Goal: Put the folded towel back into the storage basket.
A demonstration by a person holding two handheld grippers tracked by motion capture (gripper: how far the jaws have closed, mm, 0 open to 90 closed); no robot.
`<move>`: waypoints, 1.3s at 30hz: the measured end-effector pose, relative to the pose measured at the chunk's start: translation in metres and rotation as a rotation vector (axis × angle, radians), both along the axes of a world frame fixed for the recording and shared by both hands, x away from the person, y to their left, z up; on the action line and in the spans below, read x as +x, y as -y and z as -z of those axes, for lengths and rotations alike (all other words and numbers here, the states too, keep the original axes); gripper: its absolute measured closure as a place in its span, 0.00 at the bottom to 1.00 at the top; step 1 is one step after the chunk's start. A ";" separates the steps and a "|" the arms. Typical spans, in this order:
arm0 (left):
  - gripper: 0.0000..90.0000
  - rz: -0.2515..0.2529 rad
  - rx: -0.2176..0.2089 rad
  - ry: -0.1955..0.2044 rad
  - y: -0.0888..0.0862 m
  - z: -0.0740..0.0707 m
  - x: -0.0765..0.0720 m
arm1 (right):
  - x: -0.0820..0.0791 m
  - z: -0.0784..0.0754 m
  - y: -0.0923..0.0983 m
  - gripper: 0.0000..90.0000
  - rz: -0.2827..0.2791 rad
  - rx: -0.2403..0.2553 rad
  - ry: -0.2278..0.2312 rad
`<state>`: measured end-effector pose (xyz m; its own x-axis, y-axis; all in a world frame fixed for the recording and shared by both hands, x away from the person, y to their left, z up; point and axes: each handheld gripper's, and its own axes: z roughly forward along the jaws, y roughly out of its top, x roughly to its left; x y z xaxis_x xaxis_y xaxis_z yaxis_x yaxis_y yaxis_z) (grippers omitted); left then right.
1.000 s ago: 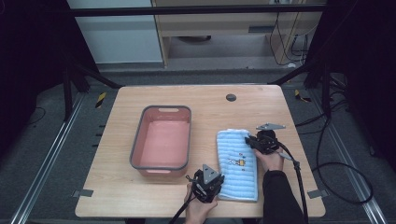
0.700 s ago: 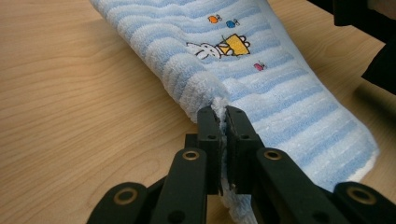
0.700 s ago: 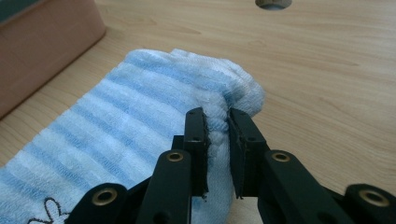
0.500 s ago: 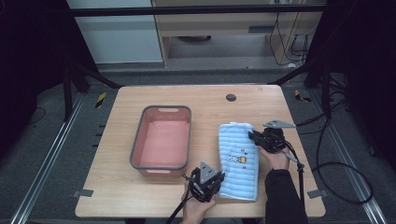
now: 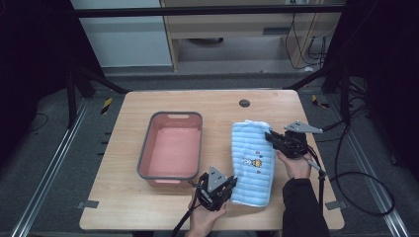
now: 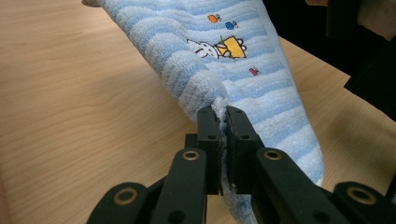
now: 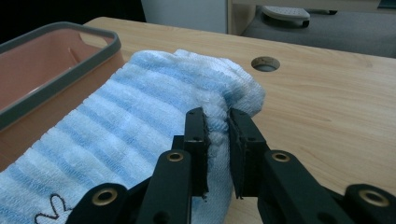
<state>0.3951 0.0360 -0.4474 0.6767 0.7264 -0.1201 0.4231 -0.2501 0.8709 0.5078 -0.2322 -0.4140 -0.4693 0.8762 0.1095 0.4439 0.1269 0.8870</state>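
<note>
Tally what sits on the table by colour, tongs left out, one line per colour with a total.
Blue-and-white striped: 1, the towel, pinched at two spots by the tongs.
Pink with a grey rim: 1, the plastic tub, beside the towel.
Total: 2

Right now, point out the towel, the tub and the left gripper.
towel (image 5: 253, 153), high view, middle of the striped cloth.
tub (image 5: 170, 117), high view, far grey rim.
left gripper (image 6: 223, 116), left gripper view, between the tips pinching the towel edge.
</note>
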 end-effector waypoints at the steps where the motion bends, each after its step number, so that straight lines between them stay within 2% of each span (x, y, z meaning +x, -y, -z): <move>1: 0.95 0.001 -0.002 0.004 -0.001 -0.002 0.000 | 0.000 -0.002 0.001 0.87 0.001 -0.002 0.008; 10: 0.95 0.008 -0.003 0.039 -0.003 -0.019 0.000 | -0.004 -0.020 -0.002 0.87 0.008 0.012 0.052; 11: 0.95 0.008 -0.005 0.049 -0.005 -0.024 0.000 | -0.005 -0.025 -0.003 0.87 0.010 0.016 0.068; 18: 0.95 0.005 -0.004 0.071 -0.011 -0.035 0.002 | -0.004 -0.036 -0.010 0.87 0.014 0.026 0.093; 25: 0.95 -0.022 -0.014 0.103 -0.022 -0.047 0.004 | -0.002 -0.052 -0.023 0.87 0.015 0.038 0.131; 39: 0.95 -0.047 -0.029 0.150 -0.046 -0.073 0.007 | 0.002 -0.078 -0.045 0.88 0.005 0.041 0.170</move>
<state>0.4018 0.0821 -0.3743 0.6539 0.7555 -0.0418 0.2983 -0.2066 0.9319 0.5098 -0.1870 -0.3359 -0.4798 0.8750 0.0644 0.2874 0.0874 0.9538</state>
